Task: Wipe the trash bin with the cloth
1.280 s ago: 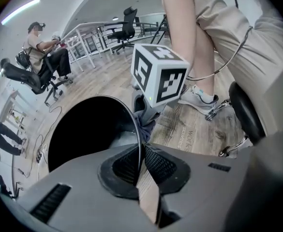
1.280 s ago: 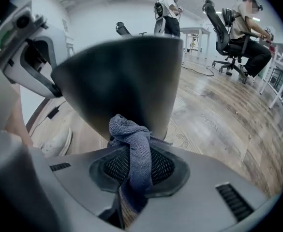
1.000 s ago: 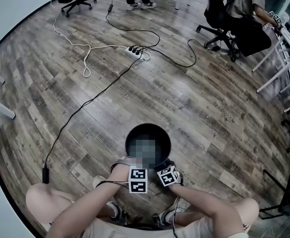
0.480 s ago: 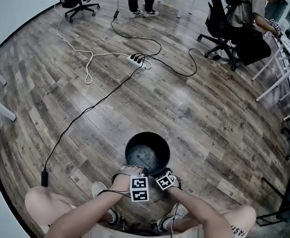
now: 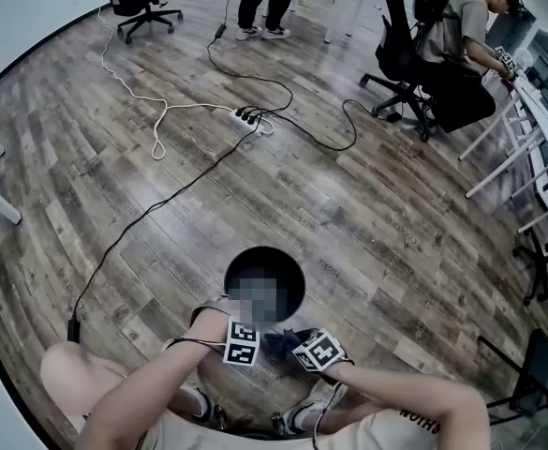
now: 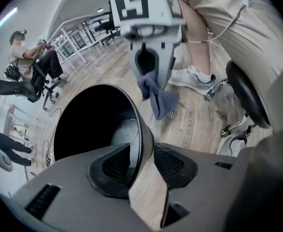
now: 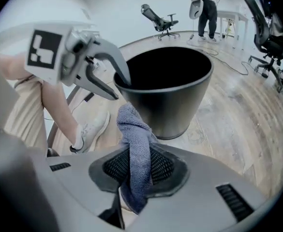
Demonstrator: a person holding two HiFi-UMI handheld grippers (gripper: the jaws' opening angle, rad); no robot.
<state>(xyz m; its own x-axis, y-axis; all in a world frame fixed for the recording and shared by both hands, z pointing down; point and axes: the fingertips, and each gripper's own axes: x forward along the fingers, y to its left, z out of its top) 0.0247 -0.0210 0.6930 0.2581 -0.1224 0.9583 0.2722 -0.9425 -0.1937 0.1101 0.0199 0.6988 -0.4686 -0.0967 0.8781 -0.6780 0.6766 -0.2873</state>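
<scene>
The black trash bin (image 5: 299,272) stands on the wood floor between the person's knees. My left gripper (image 5: 244,321) straddles its near rim. In the left gripper view the bin's wall (image 6: 142,129) runs between the jaws of the left gripper (image 6: 141,161), which are opening, and floor shows in the gap beside the right pad. My right gripper (image 5: 294,345) sits just outside the bin, near its front, shut on a blue cloth (image 5: 281,342). The cloth (image 7: 136,134) hangs folded out of the right gripper (image 7: 139,166), in front of the bin's outer wall (image 7: 172,95).
A power strip (image 5: 245,115) with black and white cables trails across the floor behind the bin. Office chairs (image 5: 400,59) and people are at the far side, white desks at the right. The person's shoes (image 6: 194,79) and a stool base (image 6: 243,95) are close beside the bin.
The right gripper with the cloth has drawn back from the bin's rim toward the person. The left gripper has stayed at the near rim. The view has shifted a little.
</scene>
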